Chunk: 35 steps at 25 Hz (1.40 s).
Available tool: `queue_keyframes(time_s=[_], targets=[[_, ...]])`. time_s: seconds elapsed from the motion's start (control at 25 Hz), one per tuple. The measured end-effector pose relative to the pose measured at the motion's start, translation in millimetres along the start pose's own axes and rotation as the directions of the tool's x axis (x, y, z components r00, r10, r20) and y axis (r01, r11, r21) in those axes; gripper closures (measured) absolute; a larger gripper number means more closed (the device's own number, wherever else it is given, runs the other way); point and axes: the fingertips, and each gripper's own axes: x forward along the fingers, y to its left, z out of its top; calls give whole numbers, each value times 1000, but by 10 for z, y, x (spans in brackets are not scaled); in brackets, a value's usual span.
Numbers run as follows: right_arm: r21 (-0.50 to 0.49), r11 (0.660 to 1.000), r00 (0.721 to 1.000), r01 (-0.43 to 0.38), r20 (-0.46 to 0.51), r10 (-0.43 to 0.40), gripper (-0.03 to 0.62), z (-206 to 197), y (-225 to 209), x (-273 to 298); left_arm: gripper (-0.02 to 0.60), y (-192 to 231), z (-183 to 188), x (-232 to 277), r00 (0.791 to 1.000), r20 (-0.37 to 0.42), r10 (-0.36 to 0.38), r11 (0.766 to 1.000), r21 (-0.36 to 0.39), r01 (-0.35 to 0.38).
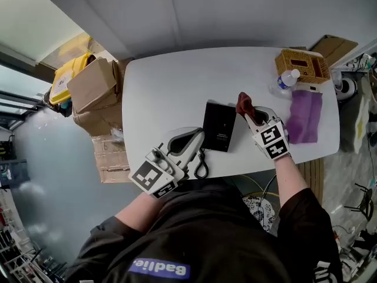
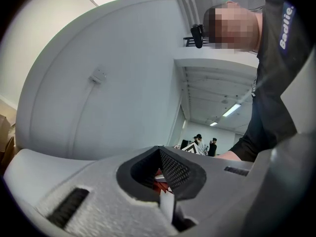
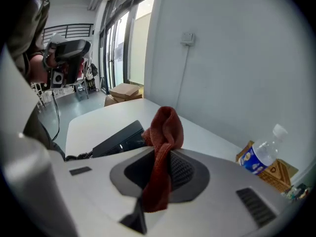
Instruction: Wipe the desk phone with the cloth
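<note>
Right gripper: you are pinching the red cloth beside the desk phone.
Left gripper: your jaws are pressed together.

The white rounded table carries a black desk phone near its centre, a coiled cord at 7 o'clock by the near edge, a wicker basket at 2 o'clock, a water bottle just beside it, and a purple cloth lying flat at 3 o'clock.
</note>
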Motion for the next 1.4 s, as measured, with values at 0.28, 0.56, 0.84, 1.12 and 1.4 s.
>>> queue_keyframes(time_s=[0.28, 0.56, 0.84, 1.12, 1.4], targets=[[-59, 980, 979, -191, -87, 186, 523, 23, -120, 510, 580, 307, -121, 166, 995, -2, 101, 994, -44, -101], [-118, 926, 930, -360, -130, 345, 523, 307, 166, 802, 581, 599, -132, -44, 979, 10, 203, 977, -76, -201], [-170, 877, 891, -449, -155, 426, 523, 581, 413, 1025, 580, 647, 3, -223, 966, 38, 254, 964, -87, -250], [-249, 857, 892, -452, -141, 430, 523, 943, 736, 1077, 580, 624, 66, -626, 952, 50, 301, 951, -94, -296], [-311, 908, 951, -282, 38, 308, 523, 1613, 1045, 538, 581, 412, 169, -1075, 964, 78, 253, 967, -47, -250]])
